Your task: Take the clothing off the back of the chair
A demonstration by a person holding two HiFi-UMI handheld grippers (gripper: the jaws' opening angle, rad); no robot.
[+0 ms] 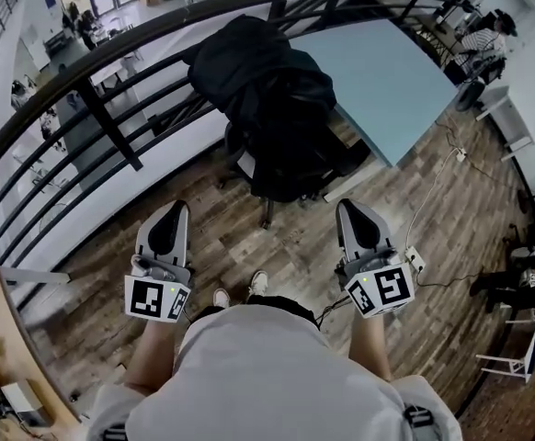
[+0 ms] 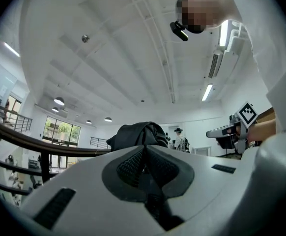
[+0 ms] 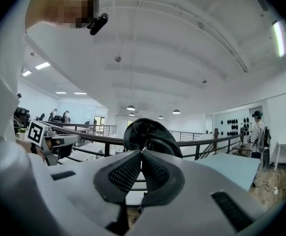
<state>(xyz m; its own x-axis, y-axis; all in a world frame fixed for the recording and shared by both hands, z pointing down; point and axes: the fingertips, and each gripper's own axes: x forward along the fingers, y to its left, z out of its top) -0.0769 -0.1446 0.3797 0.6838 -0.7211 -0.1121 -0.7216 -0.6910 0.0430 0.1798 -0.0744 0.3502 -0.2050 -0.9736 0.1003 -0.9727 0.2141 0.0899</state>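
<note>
- We hold the left tongs pinched shut, pads together, with nothing between them.
- Our right tongs are closed the same way and are empty.
- The black clothing hangs draped over the back of the chair, ahead of both tongs and apart from them.
- The chair stands between a dark railing and a pale blue worktop.

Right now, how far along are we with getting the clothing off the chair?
Nothing done: the black clothing drapes over the chair back. In hand: nothing; the left hand-held gripper and right hand-held gripper are shut, empty, short of the chair. Left: reach, grip, lift it off.
</note>
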